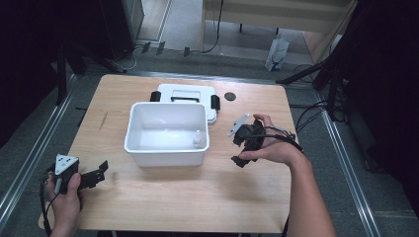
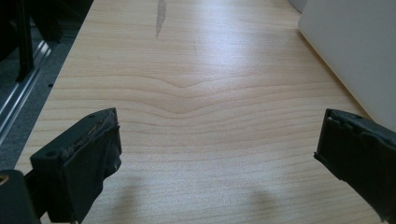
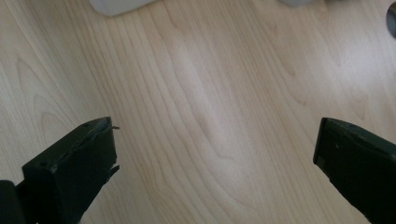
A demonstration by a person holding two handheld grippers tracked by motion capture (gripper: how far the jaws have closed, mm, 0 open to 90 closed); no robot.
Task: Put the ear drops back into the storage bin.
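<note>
White bin [image 1: 166, 132] is seen standing open-topped at the middle of the wooden table [image 1: 163, 202], its long axis running across the table from the left gripper's side to the right gripper's side, mouth upward. A small pale bottle [image 1: 197, 138] is seen upright inside it, at the corner nearest the right gripper. A white lid [image 1: 188, 96] with black latches is laid flat directly behind the bin, touching or just behind its far wall. A small dark disc [image 1: 229, 96] lies beside the lid.

The left gripper [image 1: 96, 174] is held low over the table, well apart from the bin; its jaws are spread wide and hold nothing. In the left gripper view, the bin's white wall [image 2: 355, 51] is noted beyond the right-hand jaw, with bare wood between the jaws.

The right gripper [image 1: 245, 144] is held just beside the bin's short end. Its jaws are likewise spread wide over bare wood, nothing between them.
</note>
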